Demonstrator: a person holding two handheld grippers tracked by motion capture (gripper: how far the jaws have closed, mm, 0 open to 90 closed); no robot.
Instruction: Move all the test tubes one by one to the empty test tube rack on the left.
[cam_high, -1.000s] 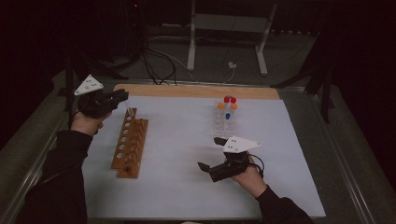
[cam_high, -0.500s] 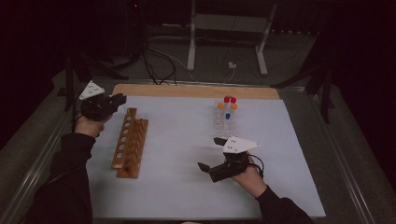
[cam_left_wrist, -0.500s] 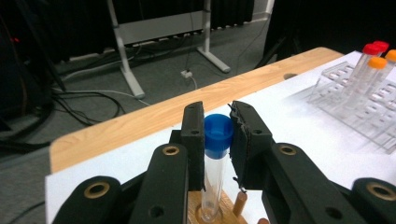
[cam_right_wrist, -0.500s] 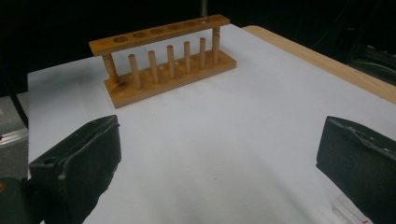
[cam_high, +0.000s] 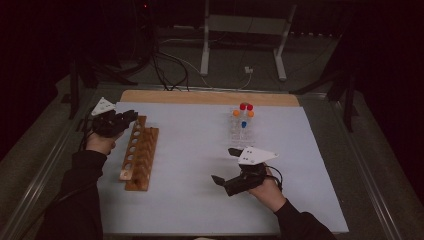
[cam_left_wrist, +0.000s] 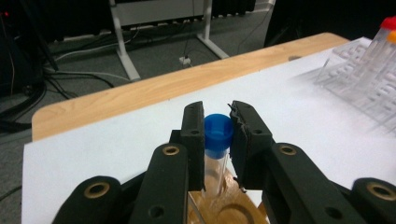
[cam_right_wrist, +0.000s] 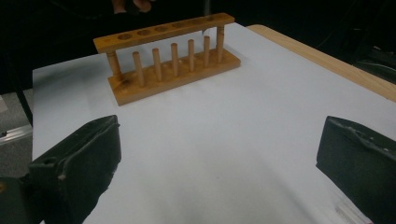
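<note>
We are in a dim lab or test room: our desk (cam_high: 210, 97) is covered with white paper, a wooden test-tube rack (cam_high: 139, 152) and a clear rack of capped tubes (cam_high: 241, 125) stand on it, and cables (cam_high: 165, 70) trail across the floor past a metal stand (cam_high: 245, 30).

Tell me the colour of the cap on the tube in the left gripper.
Blue. The cap shows best in the left gripper view.

Dark room, grey floor (cam_high: 310, 65), white metal stand (cam_high: 245, 30), black cables (cam_high: 165, 65)
</note>
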